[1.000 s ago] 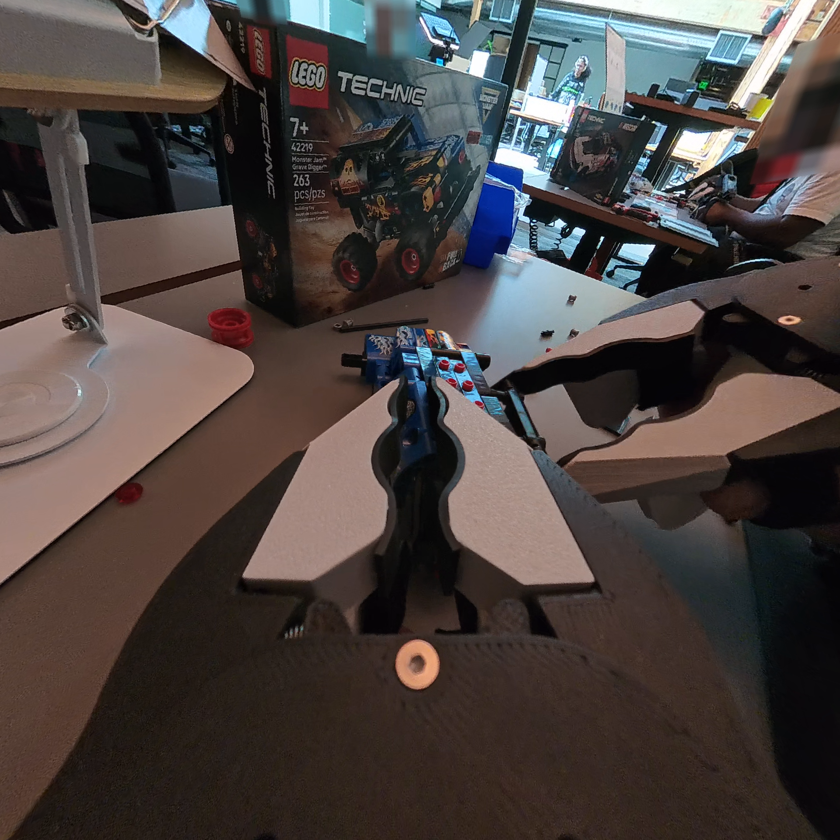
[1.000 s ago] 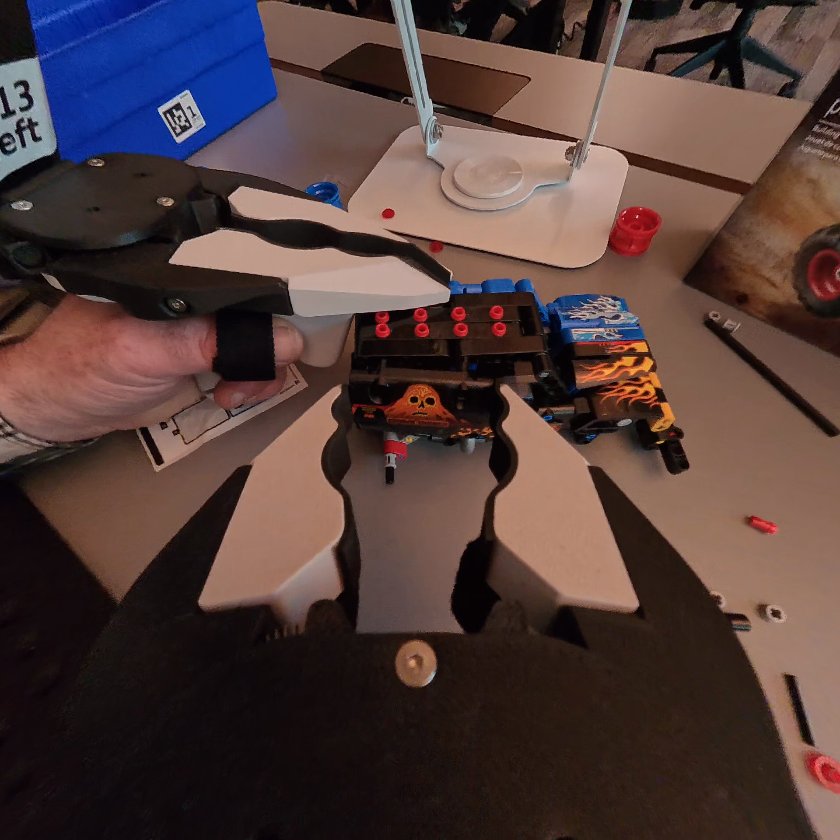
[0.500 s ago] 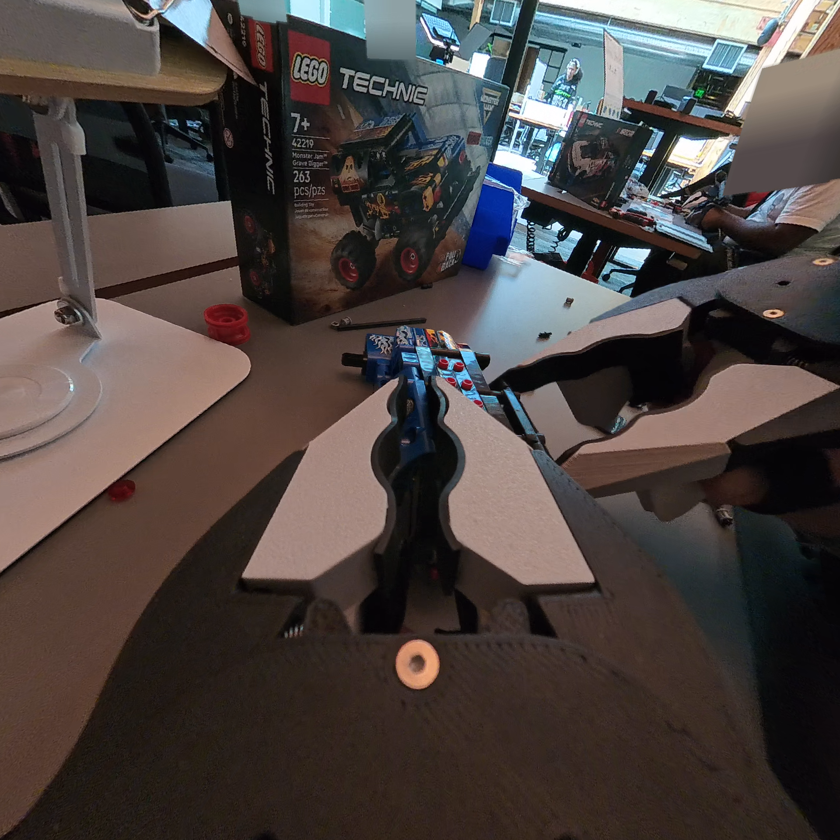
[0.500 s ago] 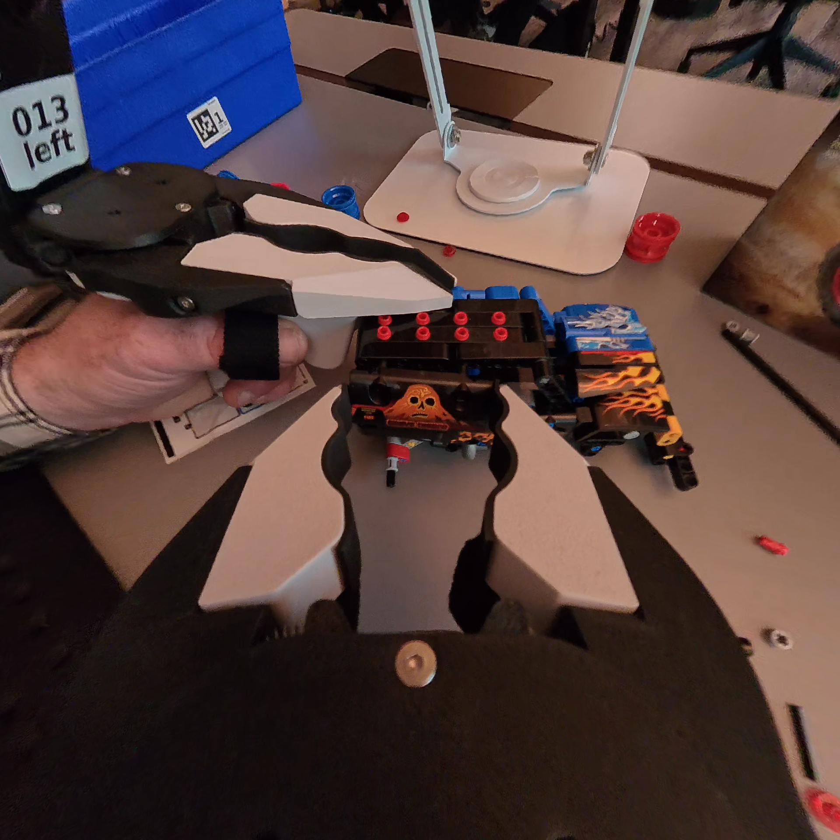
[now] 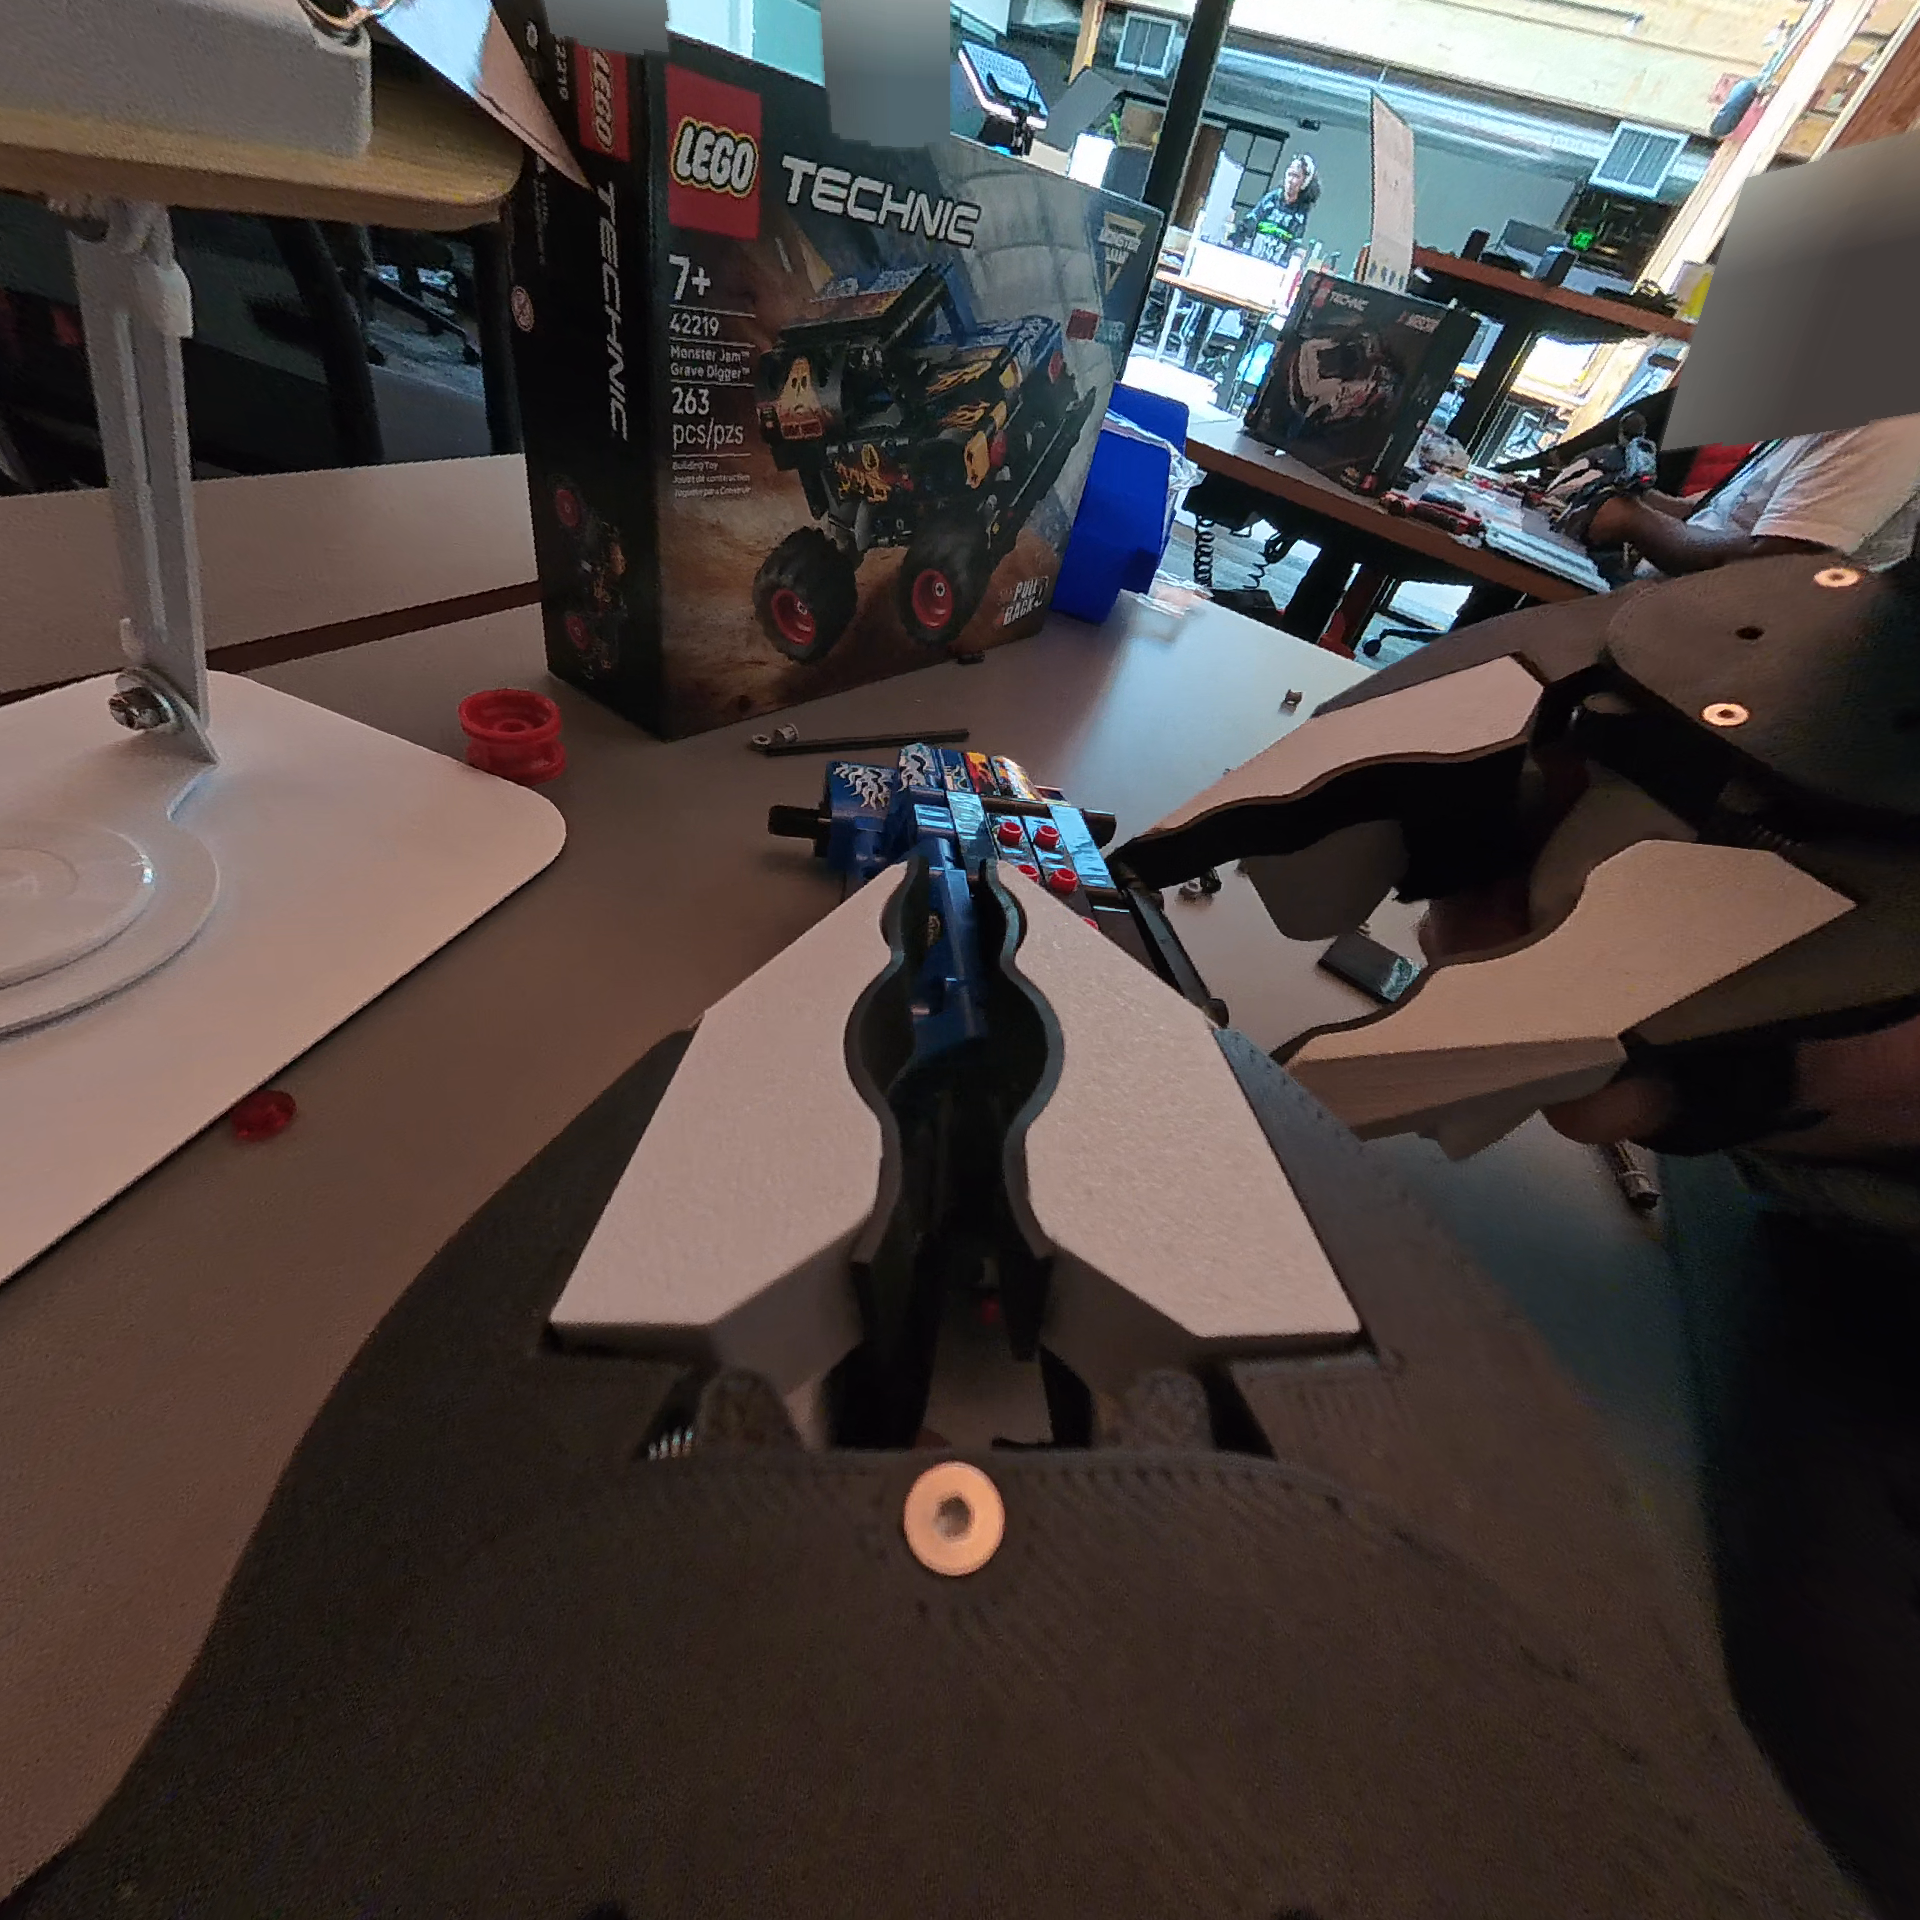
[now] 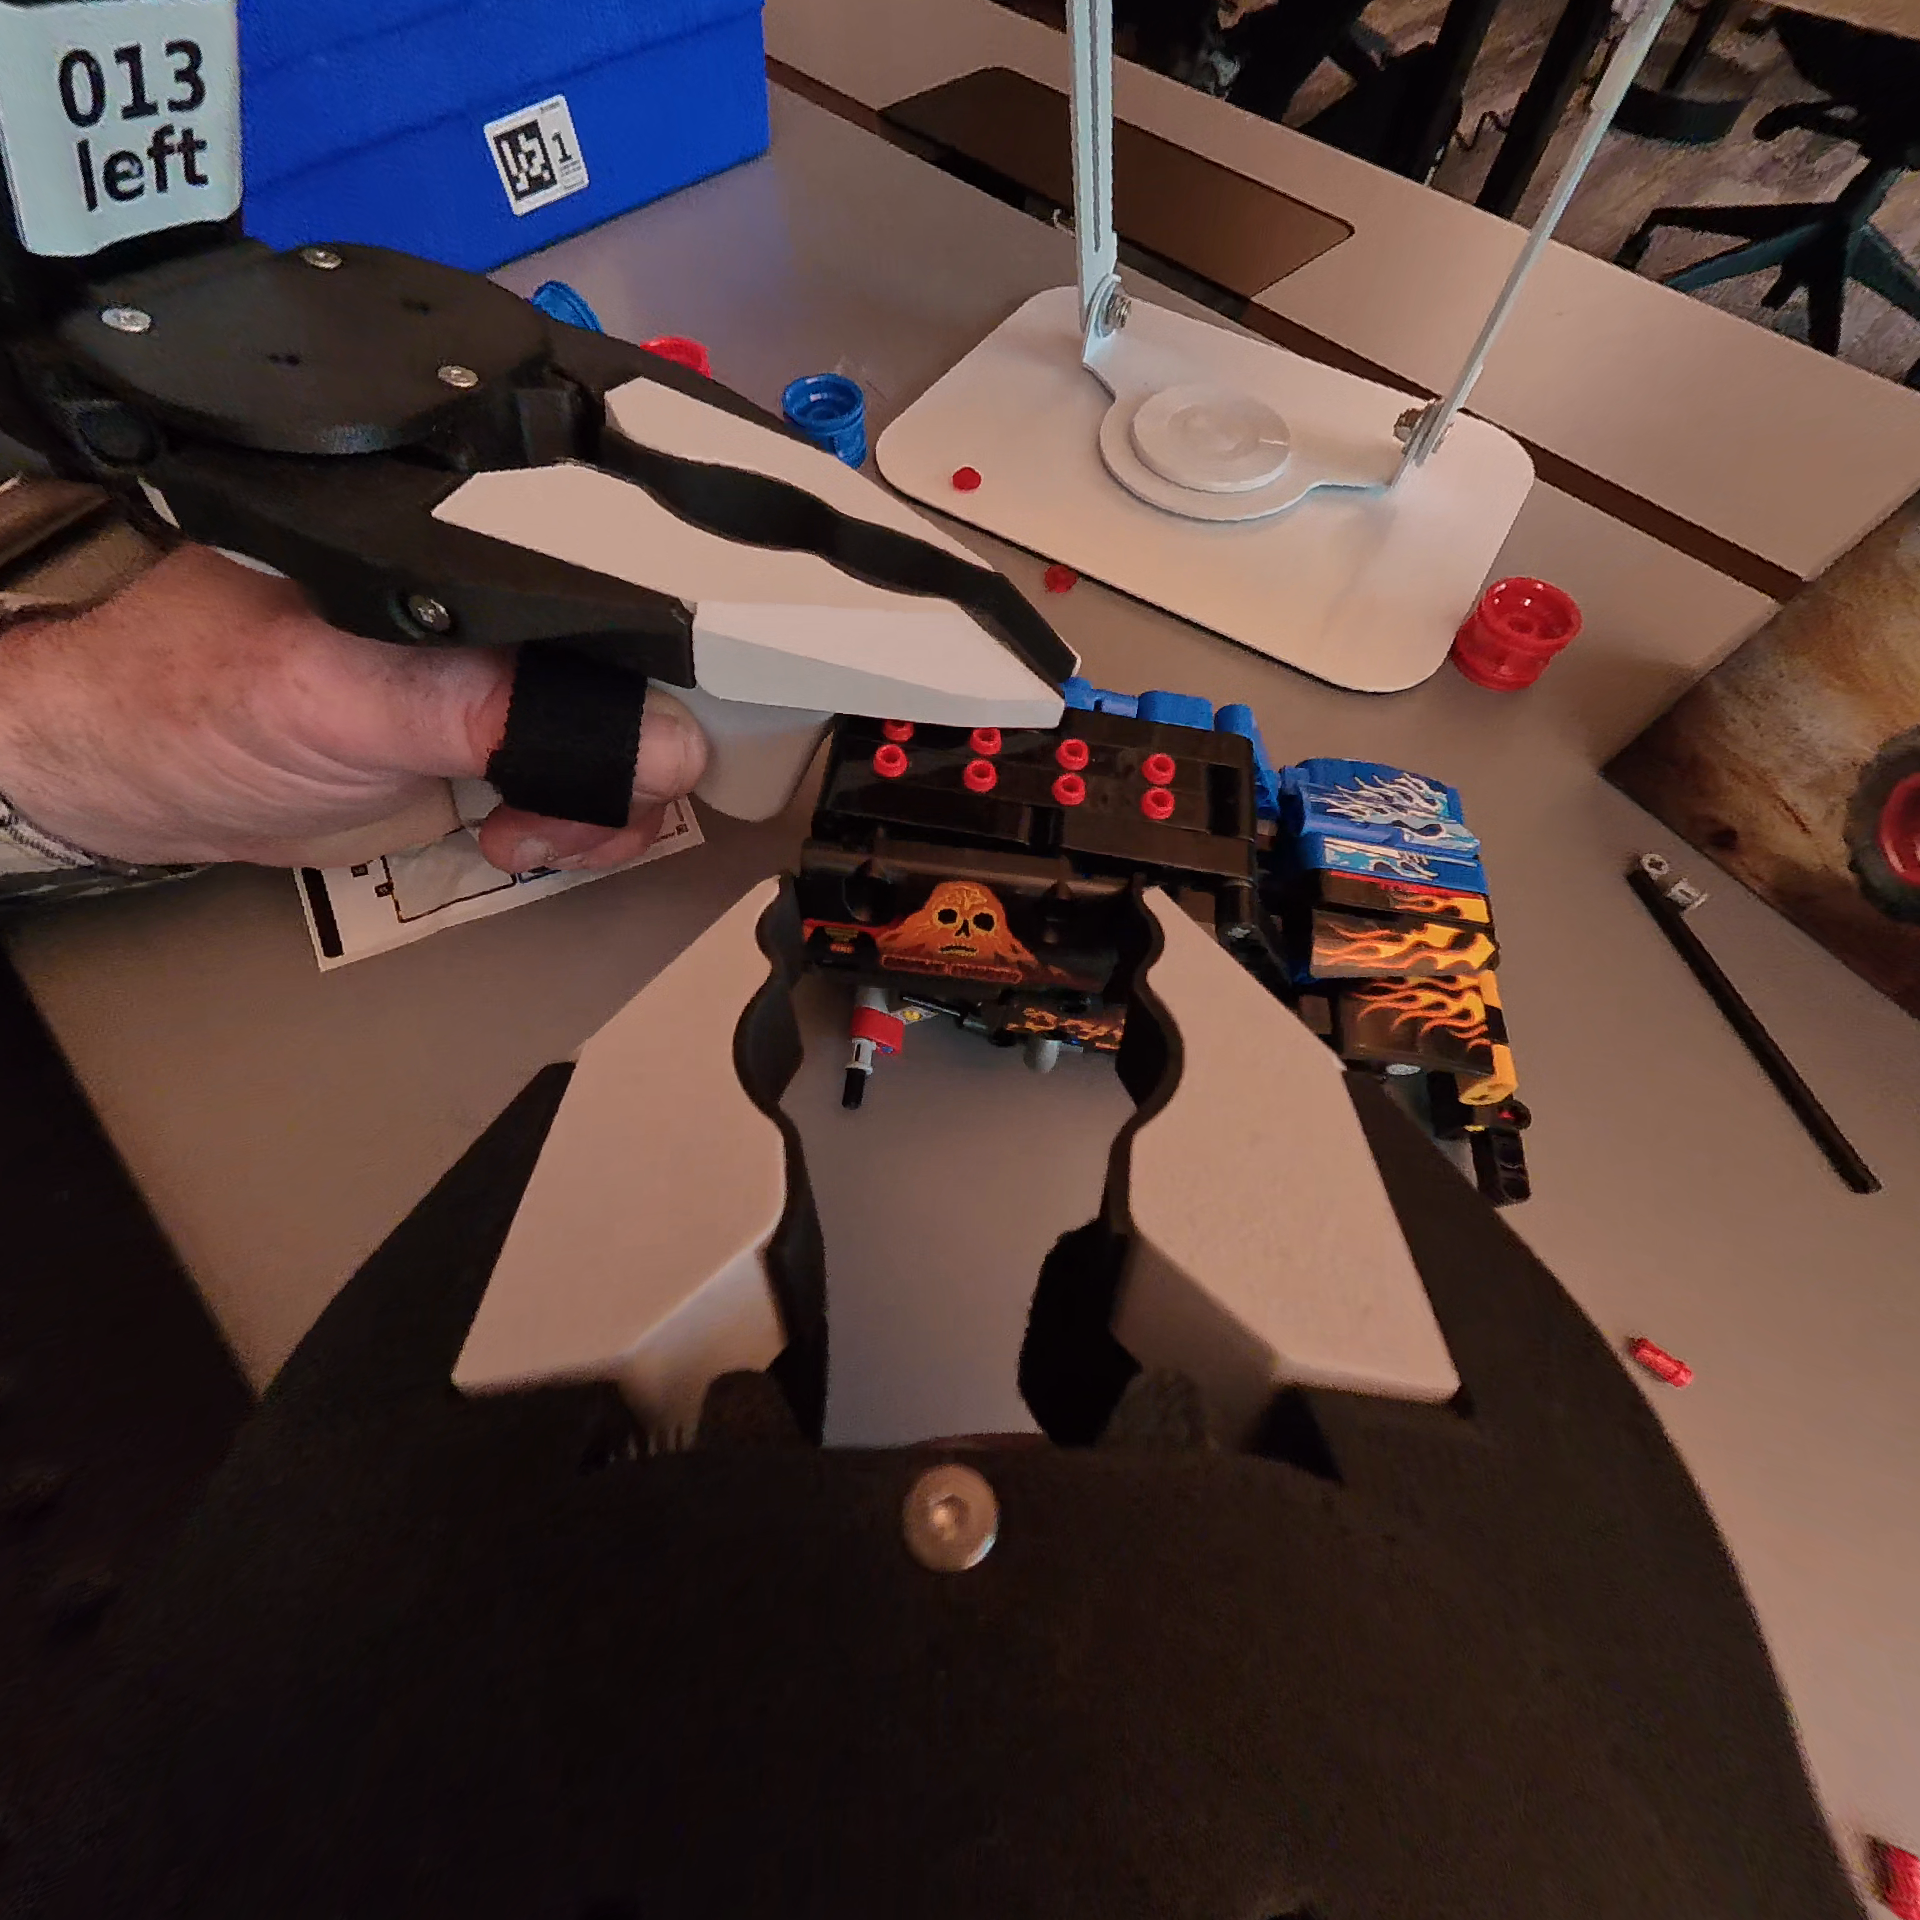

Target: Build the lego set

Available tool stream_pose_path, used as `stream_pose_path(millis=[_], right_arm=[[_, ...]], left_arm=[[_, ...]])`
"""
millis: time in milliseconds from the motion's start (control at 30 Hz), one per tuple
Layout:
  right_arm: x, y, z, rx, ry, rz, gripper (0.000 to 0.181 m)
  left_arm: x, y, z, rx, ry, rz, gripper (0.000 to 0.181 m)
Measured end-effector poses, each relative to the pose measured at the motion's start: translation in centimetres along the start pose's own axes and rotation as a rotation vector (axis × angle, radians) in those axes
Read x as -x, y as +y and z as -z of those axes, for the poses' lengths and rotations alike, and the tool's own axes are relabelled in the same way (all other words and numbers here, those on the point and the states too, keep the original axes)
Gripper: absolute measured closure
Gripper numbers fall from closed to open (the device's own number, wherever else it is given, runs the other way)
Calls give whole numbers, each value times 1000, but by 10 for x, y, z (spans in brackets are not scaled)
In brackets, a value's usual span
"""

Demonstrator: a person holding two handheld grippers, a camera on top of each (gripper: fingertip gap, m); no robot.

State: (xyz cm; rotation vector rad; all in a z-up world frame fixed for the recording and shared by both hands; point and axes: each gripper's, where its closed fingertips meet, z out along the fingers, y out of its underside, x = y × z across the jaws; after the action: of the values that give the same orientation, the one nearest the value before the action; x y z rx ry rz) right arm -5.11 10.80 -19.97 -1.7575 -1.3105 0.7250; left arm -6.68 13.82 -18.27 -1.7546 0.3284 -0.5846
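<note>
both grippers at the lego truck body [image 6: 1049, 831] on the worktop [image 6: 1558, 1247].
left gripper [image 5: 948, 883] jaws pinched narrow on its blue edge; right gripper [image 6: 961, 914] jaws wide, straddling the skull end.

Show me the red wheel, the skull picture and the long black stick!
red wheel [image 6: 1515, 634]: right wrist view, its rim.
skull picture [image 6: 958, 921]: right wrist view, the skull's middle.
long black stick [image 6: 1756, 1031]: right wrist view, mid-shaft.
</note>
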Motion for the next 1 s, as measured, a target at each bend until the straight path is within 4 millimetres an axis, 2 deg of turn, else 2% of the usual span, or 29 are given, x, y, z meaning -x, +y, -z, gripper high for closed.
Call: stream_pose_path(millis=[167,233,333,400,500,567,667,800,833,867,1000], right_arm=[[1,1,1,-27,-43,-13,121],[2,3,6,-31,-67,-3,103],[-2,13,20,-4,-108,6,104],[-12,17,31,14,-117,12,102],[-26,10,41,-1,-125,65,105],[-32,4,38,6,-146,120,112],[-38,1,21,42,-198,230,115],[-32,0,-1,66,-325,296,112],[-31,-1,-2,67,-353,304,124],[-29,-1,-2,64,-375,315,128],[-30,-2,-4,47,-386,329,128]], left_arm=[[0,-1,1,16,6,-33,174],[3,-2,3,27,14,-16,173],[7,-3,12,56,30,3,150],[3,-8,20,72,56,16,134],[-11,-2,25,167,42,-102,116],[-18,10,23,231,0,-177,108],[-21,24,15,298,-75,-273,107],[-17,23,12,284,-124,-288,111],[-15,22,13,281,-128,-287,111],[-14,22,13,280,-128,-281,111],[-10,21,13,278,-132,-300,113]])
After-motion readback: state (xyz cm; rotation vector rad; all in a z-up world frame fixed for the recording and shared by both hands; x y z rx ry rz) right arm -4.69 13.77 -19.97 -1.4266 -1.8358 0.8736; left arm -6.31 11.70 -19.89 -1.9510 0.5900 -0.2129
